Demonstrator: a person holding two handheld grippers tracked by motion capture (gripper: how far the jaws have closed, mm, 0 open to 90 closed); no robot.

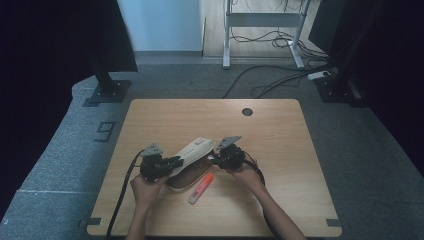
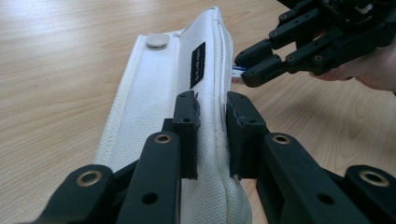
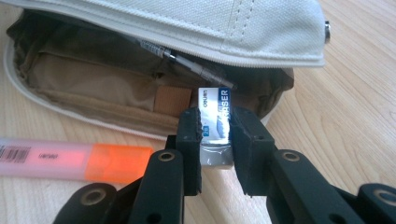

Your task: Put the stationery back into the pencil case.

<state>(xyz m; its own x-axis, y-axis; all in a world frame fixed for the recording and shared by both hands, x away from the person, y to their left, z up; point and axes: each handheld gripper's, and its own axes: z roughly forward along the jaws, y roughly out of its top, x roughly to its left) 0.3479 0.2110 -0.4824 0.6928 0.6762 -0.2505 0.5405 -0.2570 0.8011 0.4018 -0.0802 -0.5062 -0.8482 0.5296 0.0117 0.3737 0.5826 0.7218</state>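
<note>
At the table's middle, the left gripper (image 2: 212, 135) pinched the case (image 2: 159, 107) lid up while the right gripper (image 3: 215, 140), clamped on the eraser (image 3: 215, 123), hovered at its mouth, apparently needing to push inside, then release.

Two hand-held grippers, both matte black plastic. Left gripper (image 1: 159, 165) and right gripper (image 1: 227, 156) each carry a grey three-cornered plate on top and trail a thick black cable toward the person. Jaws are flat black blocks on linked black arms, with round brass-coloured rivets and small dark screw holes at the joints. Forearms bare, no sleeves, no gloves on either hand.
</note>
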